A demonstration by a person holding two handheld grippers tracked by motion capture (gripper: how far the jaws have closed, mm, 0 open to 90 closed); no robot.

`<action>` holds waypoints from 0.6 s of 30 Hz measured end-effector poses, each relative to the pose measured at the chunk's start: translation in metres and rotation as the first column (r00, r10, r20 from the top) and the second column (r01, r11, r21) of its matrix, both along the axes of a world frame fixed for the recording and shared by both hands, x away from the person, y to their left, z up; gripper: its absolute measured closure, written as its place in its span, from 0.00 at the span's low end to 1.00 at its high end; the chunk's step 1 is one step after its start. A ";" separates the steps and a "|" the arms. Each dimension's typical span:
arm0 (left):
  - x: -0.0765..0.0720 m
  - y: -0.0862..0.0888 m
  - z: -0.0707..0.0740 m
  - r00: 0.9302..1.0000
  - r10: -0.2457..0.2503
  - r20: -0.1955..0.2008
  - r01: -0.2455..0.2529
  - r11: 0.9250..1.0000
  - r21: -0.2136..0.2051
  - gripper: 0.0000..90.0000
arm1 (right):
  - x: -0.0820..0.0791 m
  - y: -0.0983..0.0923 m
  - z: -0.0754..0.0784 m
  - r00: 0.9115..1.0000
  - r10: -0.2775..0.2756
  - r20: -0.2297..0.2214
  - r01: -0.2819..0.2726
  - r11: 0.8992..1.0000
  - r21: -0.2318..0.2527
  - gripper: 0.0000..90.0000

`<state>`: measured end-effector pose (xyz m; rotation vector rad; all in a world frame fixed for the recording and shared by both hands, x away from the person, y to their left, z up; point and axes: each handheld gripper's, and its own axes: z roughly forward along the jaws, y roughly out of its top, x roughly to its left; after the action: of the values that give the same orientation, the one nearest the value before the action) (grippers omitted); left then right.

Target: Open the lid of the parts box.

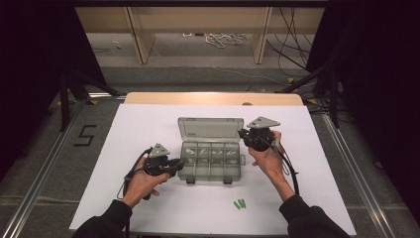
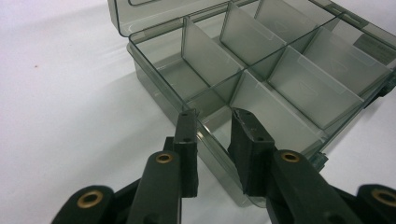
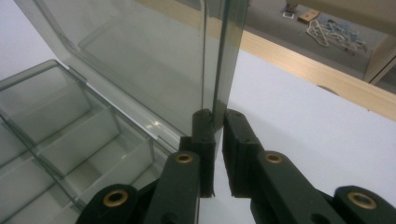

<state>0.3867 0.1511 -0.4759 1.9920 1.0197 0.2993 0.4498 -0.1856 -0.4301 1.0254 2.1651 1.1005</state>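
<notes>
A clear grey compartment box (image 1: 210, 174) lies open in the middle of the white sheet, its lid (image 1: 210, 128) standing up at the back. My left gripper (image 1: 179, 163) is at the box's front left corner. In the left gripper view its jaws (image 2: 212, 126) straddle the box's side wall (image 2: 159, 84), one outside and one inside a compartment, and they hold it. My right gripper (image 1: 242, 134) is at the lid's right edge. In the right gripper view it (image 3: 217, 116) is shut on the thin edge of the lid (image 3: 140, 60).
Two or three small green pieces (image 1: 240, 203) lie on the sheet in front of the box. Small pale items sit in the back compartments (image 1: 210, 151). The wooden table edge (image 1: 213, 98) runs behind the sheet, with cables on the floor beyond.
</notes>
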 end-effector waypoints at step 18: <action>0.000 0.000 -0.001 1.000 0.000 0.002 0.000 1.000 -0.008 0.80 | 0.024 0.002 0.001 0.994 -0.063 -0.092 0.068 0.996 0.057 0.93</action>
<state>0.3869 0.1514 -0.4766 1.9847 1.0178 0.2963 0.4736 -0.1837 -0.4289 1.1851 2.1632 1.1147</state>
